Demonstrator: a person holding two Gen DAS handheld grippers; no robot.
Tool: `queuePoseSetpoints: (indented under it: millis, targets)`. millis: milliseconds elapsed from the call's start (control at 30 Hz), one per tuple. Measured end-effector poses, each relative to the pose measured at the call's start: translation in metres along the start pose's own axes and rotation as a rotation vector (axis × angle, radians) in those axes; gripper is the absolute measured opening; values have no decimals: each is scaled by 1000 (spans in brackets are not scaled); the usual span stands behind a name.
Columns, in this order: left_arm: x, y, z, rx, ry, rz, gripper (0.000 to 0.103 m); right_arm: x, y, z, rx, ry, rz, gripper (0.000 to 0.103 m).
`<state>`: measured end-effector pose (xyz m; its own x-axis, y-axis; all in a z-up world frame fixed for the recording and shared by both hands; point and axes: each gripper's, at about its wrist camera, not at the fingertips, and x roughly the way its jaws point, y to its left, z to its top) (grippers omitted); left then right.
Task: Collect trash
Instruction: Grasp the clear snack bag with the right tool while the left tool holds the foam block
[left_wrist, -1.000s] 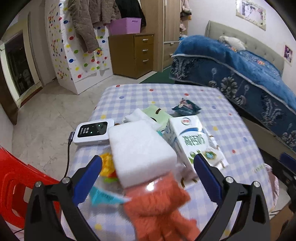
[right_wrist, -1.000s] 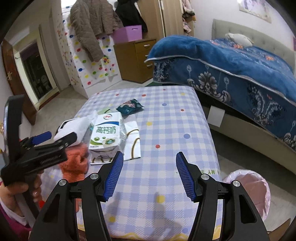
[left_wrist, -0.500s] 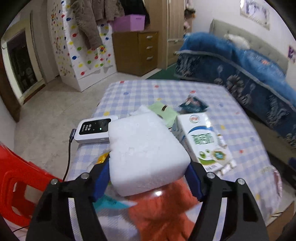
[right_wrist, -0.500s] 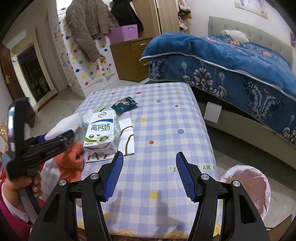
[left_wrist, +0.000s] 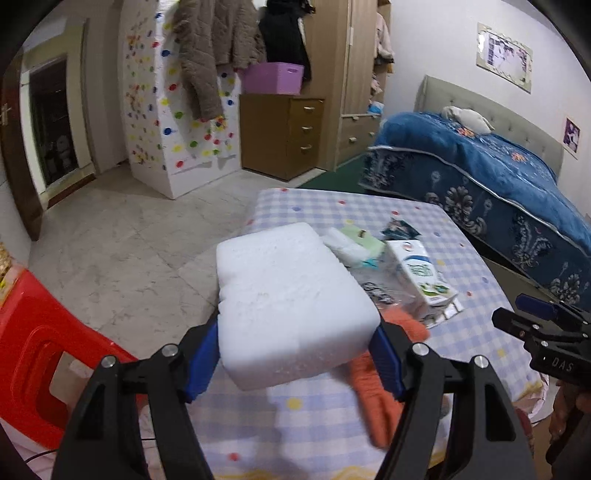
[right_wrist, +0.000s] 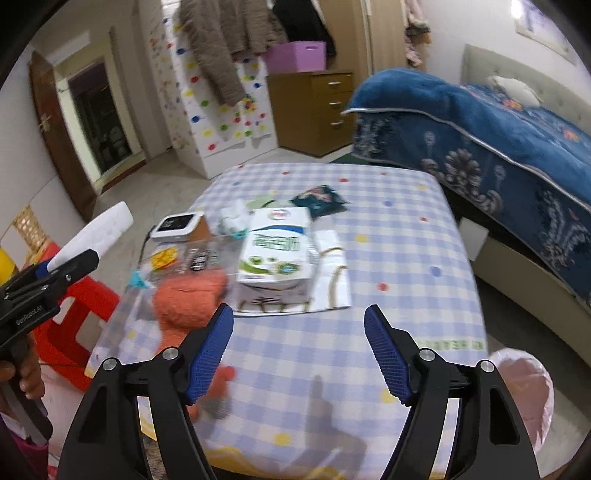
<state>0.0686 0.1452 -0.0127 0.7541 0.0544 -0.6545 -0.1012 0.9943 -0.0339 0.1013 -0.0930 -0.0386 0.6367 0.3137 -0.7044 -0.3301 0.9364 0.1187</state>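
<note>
My left gripper (left_wrist: 295, 350) is shut on a white foam block (left_wrist: 291, 302) and holds it lifted above the table's near left side; the block also shows in the right wrist view (right_wrist: 96, 229). My right gripper (right_wrist: 298, 350) is open and empty above the near table edge. On the checked tablecloth (right_wrist: 399, 229) lie a milk carton (right_wrist: 277, 254), an orange glove (right_wrist: 188, 299), a dark snack wrapper (right_wrist: 319, 199), crumpled tissue (right_wrist: 232, 218) and a printed paper bag (right_wrist: 328, 280). A pink-lined trash bin (right_wrist: 521, 391) stands at the table's near right.
A white device with a screen and cable (right_wrist: 177, 225) lies at the table's left. A red plastic stool (left_wrist: 40, 354) stands left of the table. A blue-quilted bed (left_wrist: 498, 184) runs along the right. A brown drawer chest (left_wrist: 284, 133) stands at the back.
My left gripper closed on the foam block and lifted it up and back toward the left. My right gripper moved slightly toward the table and stayed open.
</note>
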Motion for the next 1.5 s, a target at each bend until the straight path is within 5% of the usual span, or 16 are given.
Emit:
queuePoseSetpoints:
  millis: [600,1100,1200,1433,1500]
  targets:
    - [10,66,-27,-90,44,0,69,54,126,7,-322,53,87,72]
    - [20,79,-35,-119,73,-22,70,91,156,7,-544,60,-50,69]
    - [21,76,-36,-121,78,-27,70,92,157,8,-553,53,-68,57]
    - [5,71,-24,-100,35,-19,70,62,148,41,-487,-63,-38,2]
    - [-5,68,-18,-89,5,-23,69,42,132,61,-413,-122,-25,1]
